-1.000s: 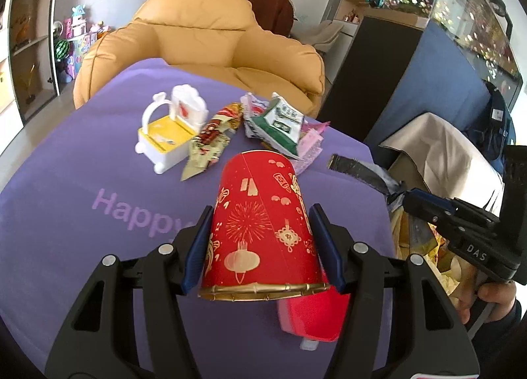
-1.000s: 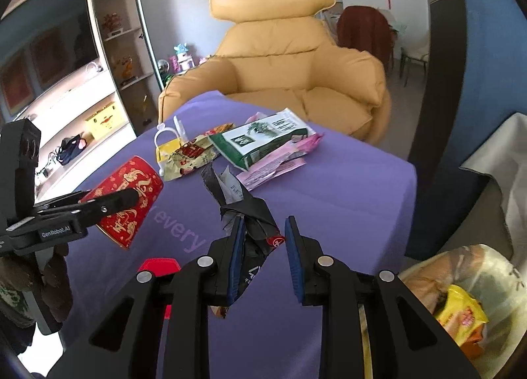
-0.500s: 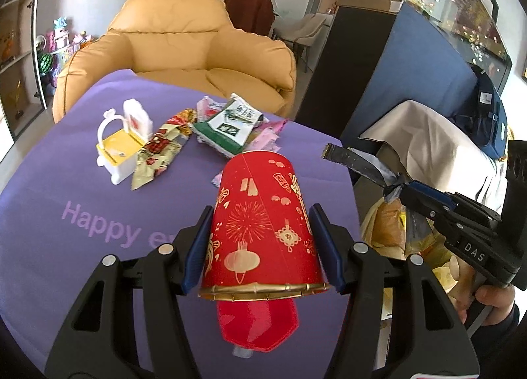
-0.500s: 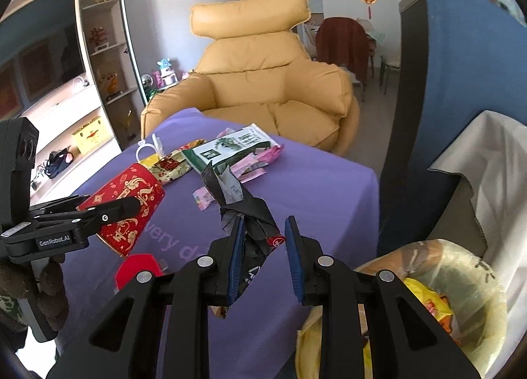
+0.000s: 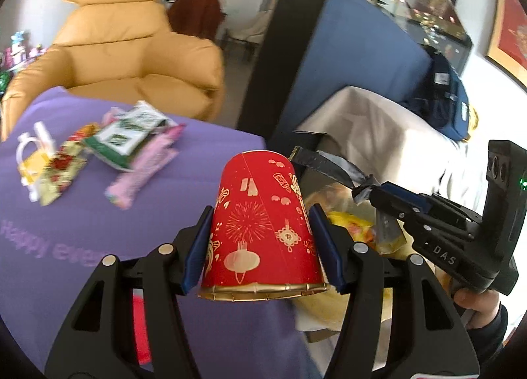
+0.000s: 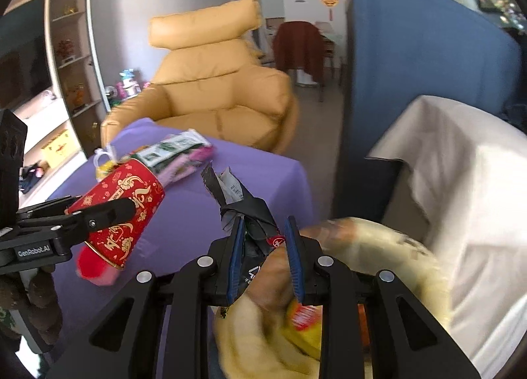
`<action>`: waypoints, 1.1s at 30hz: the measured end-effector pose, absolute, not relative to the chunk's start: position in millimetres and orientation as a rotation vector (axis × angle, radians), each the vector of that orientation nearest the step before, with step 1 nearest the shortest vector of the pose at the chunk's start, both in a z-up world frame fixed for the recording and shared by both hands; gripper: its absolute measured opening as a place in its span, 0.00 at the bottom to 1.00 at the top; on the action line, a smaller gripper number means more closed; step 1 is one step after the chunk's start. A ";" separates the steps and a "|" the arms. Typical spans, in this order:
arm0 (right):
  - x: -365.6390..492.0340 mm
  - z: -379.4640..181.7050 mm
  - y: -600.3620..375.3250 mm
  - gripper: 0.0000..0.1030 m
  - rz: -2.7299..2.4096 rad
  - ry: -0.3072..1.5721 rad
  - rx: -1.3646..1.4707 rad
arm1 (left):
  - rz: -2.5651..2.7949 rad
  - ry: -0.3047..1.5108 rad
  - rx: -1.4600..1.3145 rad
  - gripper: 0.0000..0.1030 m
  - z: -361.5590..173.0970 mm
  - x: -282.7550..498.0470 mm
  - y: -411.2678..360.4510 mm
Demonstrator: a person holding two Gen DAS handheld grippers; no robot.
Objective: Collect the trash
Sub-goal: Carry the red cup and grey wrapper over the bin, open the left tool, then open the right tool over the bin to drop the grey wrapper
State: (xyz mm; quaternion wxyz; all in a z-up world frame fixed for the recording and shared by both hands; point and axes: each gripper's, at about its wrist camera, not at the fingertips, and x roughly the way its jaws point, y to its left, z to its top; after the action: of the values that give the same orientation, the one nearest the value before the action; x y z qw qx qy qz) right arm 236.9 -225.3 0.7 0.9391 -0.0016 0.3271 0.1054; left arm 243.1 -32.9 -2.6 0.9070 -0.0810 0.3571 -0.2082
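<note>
My left gripper (image 5: 260,247) is shut on a red paper cup (image 5: 262,224) with gold patterns, held bottom-forward over the right edge of the purple table (image 5: 204,161). The same red paper cup (image 6: 122,211) shows at the left of the right wrist view. My right gripper (image 6: 265,254) is shut on a crumpled black wrapper (image 6: 245,204), which hangs above a yellowish trash bag (image 6: 372,240) beside the table. That black wrapper (image 5: 329,165) and the right gripper (image 5: 382,196) appear right of the cup in the left wrist view, over the trash bag (image 5: 346,221).
Several wrappers lie on the table's far side: a green-and-white packet (image 5: 125,130), pink packets (image 5: 145,165), a gold-red wrapper (image 5: 59,168) and a small white-and-yellow box (image 5: 28,155). A tan armchair (image 6: 210,82) stands behind the table. White-draped furniture (image 6: 461,175) is right of the bag.
Both grippers have swung to the right with their loads. The cup has gone from over the table's middle to its right edge, and the black wrapper now hangs over the trash bag.
</note>
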 end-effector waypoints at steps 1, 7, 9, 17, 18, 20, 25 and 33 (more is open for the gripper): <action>235.3 0.2 -231.8 0.24 0.202 0.668 -0.006 | -0.445 0.742 -0.171 0.54 -4.1 243.5 -40.1; 220.0 -6.3 -282.1 0.24 0.096 0.671 -0.002 | -0.556 0.775 -0.145 0.54 -15.3 243.9 -93.3; 214.3 -8.9 -301.6 0.24 0.065 0.677 0.019 | -0.587 0.778 -0.128 0.54 -18.8 241.8 -110.2; 200.2 -16.7 -340.0 0.24 0.003 0.699 0.042 | -0.658 0.822 -0.082 0.54 -38.4 243.4 -158.5; 200.2 -17.6 -341.3 0.24 0.002 0.701 0.041 | -0.662 0.828 -0.077 0.54 -40.8 244.1 -160.6; 201.0 -19.1 -341.8 0.24 0.000 0.706 0.038 | -0.671 0.838 -0.070 0.54 -44.3 245.3 -164.4; 203.5 -21.6 -339.5 0.24 0.001 0.712 0.038 | -0.713 0.858 -0.088 0.59 -48.6 249.6 -169.6; 205.8 -22.0 -331.0 0.24 0.013 0.713 0.029 | -0.695 0.852 -0.141 0.74 -47.9 250.1 -152.7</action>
State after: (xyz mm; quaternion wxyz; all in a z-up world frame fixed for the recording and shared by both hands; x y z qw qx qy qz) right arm 205.8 -331.0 -22.0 0.9369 0.0143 0.3492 0.0064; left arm 250.1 -152.7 -47.9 0.8502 -0.0669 0.4046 -0.3302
